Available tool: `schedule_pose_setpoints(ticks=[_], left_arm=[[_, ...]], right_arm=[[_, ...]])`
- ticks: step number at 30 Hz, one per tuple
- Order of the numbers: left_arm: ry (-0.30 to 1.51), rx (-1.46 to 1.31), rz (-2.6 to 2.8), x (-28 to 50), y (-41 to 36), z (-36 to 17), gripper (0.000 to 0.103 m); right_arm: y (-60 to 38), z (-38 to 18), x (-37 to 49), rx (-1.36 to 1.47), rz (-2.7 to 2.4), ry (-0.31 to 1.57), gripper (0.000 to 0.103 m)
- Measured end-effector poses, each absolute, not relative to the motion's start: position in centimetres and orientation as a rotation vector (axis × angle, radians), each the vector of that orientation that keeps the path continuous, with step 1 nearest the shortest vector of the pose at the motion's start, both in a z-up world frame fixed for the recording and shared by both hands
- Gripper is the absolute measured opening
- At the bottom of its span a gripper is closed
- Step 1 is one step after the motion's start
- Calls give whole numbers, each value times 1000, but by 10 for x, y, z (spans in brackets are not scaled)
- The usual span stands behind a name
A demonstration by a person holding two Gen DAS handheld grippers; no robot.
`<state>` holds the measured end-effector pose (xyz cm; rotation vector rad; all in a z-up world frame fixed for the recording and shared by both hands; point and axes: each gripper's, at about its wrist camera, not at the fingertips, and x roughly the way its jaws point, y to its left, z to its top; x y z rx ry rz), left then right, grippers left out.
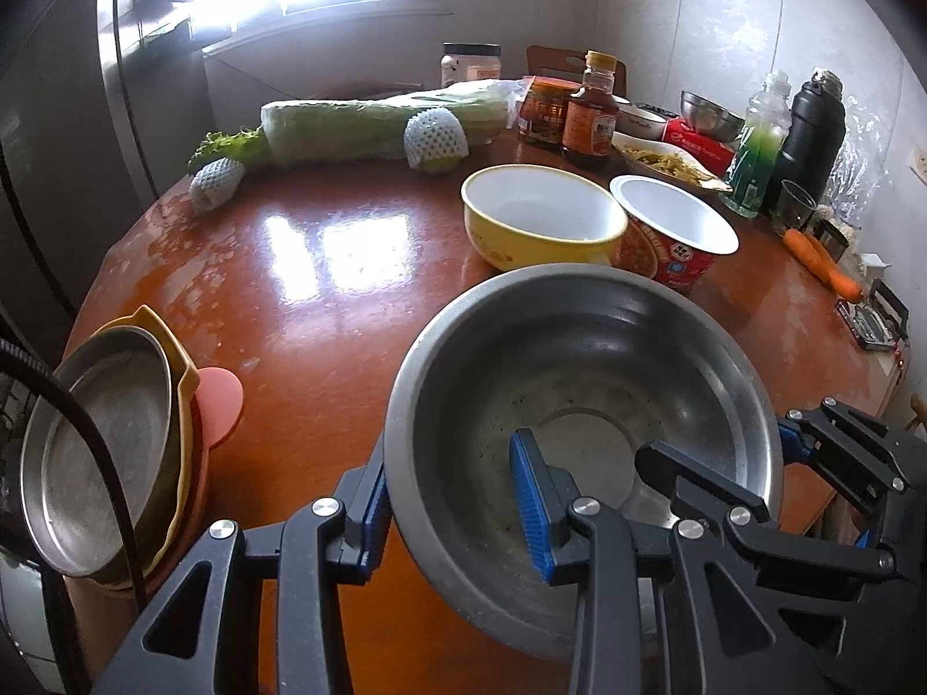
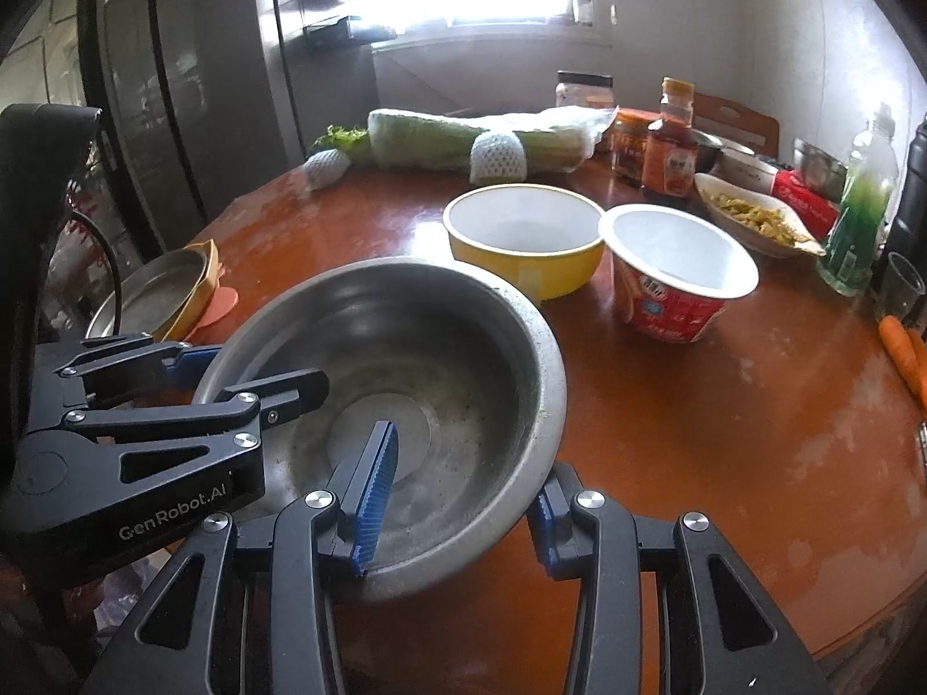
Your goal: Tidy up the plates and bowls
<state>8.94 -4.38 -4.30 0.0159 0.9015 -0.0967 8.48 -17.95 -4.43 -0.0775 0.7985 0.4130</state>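
1. The steel bowl [image 1: 585, 405] was round, so it had no long axis; its mouth faced up and tilted a little, and it looked raised off the brown table [image 1: 301, 301], though its underside was hidden
2. Its metal was dull grey, speckled and smeared inside, with a flat circular bottom and a thick rolled rim
3. The left hand-held gripper [image 1: 455, 507] was closed on the bowl's near rim, one blue pad inside the wall and one outside; the right hand-held gripper [image 2: 457, 498] was nearly shut on the rim at the other side in the same way, one pad inside and one outside
4. Beyond the bowl stood a yellow bowl [image 1: 542, 214] with a white inside, and just beside it a red noodle cup [image 1: 675, 231], both upright and open upward
5. At the table's left edge lay a stack of plates [image 1: 98, 446], a steel one on top of a yellow and a pink one
6. Wrapped greens [image 1: 371, 127], sauce jars [image 1: 585, 110] and carrots [image 1: 823, 260] sat farther back
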Motion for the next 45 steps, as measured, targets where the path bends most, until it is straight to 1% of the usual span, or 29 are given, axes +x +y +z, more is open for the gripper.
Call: schedule_pose_setpoints(ticks=[13,21,24,28,30,33,35,37,45], left_arm=[[917,8,-89,93,-40,-56,38],[904,0,-88,91,-36,-55,39],[903,1,-81,91,-34,-55,41],[901,2,-59,91,-33,-54,49],[901,3,-59,90,-32,-53,49],[895,3,-51,88,-32,-51,51],[889,-2,-41,87,-30,-49,55],[885,-4,-39,86,-30,-47,56],[851,-2,-29,79,-33,-30,60]], right_arm=[[-176,-51,86,-77,411,811,44],[-172,-55,90,-83,406,828,44],[-170,-56,90,-88,409,828,44],[-170,-56,90,-80,412,829,45],[-172,-56,91,-74,409,831,47],[-174,-55,91,-63,404,833,53],[-176,-53,90,-62,400,828,59],[-178,-51,90,-58,397,823,62],[-184,-40,85,-47,393,796,65]])
